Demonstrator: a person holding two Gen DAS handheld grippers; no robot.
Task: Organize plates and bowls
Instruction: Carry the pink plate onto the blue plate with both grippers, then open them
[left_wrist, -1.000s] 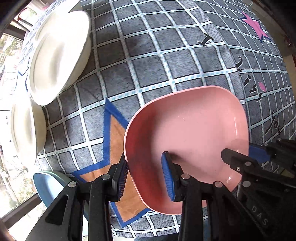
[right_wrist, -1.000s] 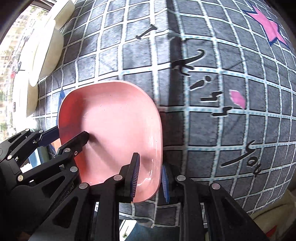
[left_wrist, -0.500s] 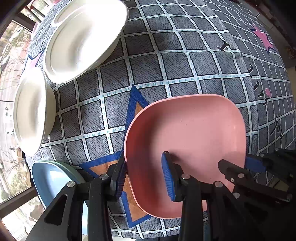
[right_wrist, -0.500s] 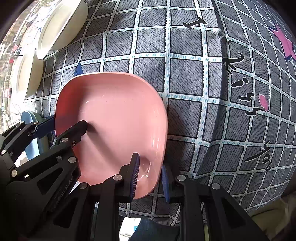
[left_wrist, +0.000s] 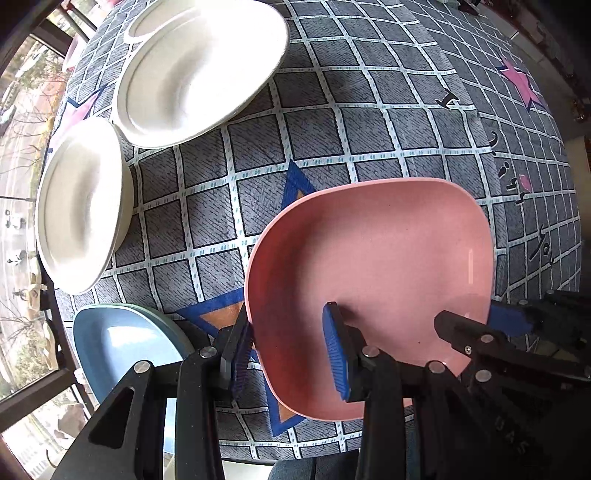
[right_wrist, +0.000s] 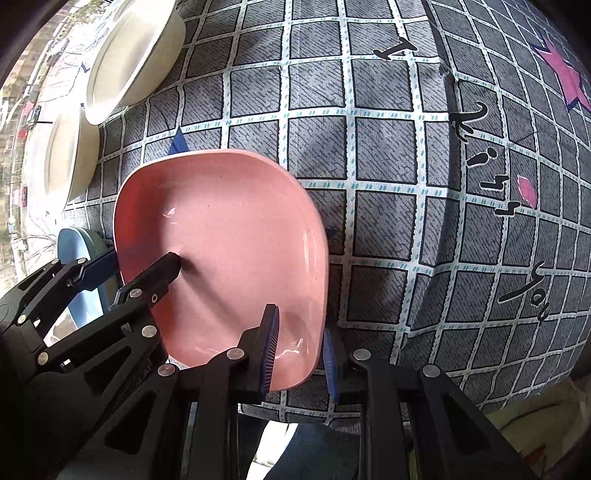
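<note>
Pink plate (left_wrist: 373, 280) up front, square with rounded corners, nothing in it, gripped on two sides above the near edge of the worktop (left_wrist: 369, 110). Two white bowls (left_wrist: 199, 70) sit far left, both bare inside, the second one (left_wrist: 79, 218) nearer and just beside the first. A blue plate (left_wrist: 122, 343) lies at the near left corner, nothing on it either. The worktop wears a grey checked cloth with orange-and-blue and pink stars and black script. Windows at the left show trees and a street outside. Left tongs (left_wrist: 290, 349) are clamped on the pink plate's left rim, one finger inside, one outside. Right tongs (right_wrist: 299, 350) are clamped on its near right rim, the same way.
</note>
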